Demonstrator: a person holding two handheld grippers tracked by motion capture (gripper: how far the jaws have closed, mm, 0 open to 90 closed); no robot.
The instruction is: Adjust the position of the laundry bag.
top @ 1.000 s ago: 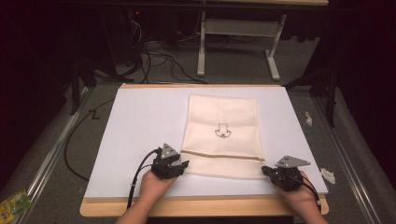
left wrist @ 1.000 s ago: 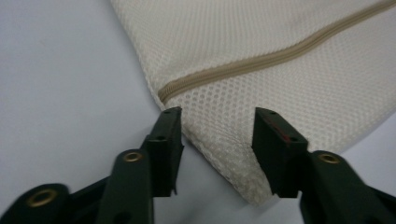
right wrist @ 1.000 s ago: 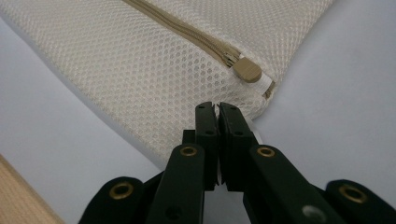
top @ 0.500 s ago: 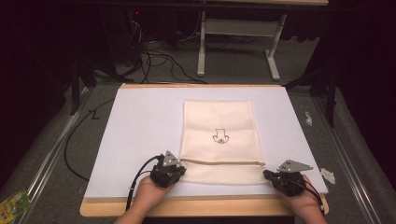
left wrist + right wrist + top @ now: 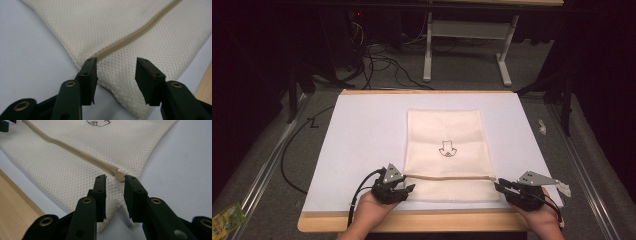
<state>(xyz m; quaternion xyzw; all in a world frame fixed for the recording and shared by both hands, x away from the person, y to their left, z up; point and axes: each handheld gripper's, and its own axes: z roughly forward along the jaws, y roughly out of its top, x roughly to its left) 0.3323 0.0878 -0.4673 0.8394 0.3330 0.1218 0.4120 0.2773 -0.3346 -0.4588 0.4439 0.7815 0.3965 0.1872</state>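
Currently I am releasing the cream mesh zippered laundry bag (image 5: 446,150).
Left gripper (image 5: 116,72) jaws have just been opening, half-wide, gripping nothing; right gripper (image 5: 115,187) jaws, just parting narrowly, are straddling the beige zipper pull (image 5: 120,176).

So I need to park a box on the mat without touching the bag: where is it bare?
The mat is bare left of the bag, right of it, and along the far edge. The near edge is crowded: both grippers sit at the bag's near corners.
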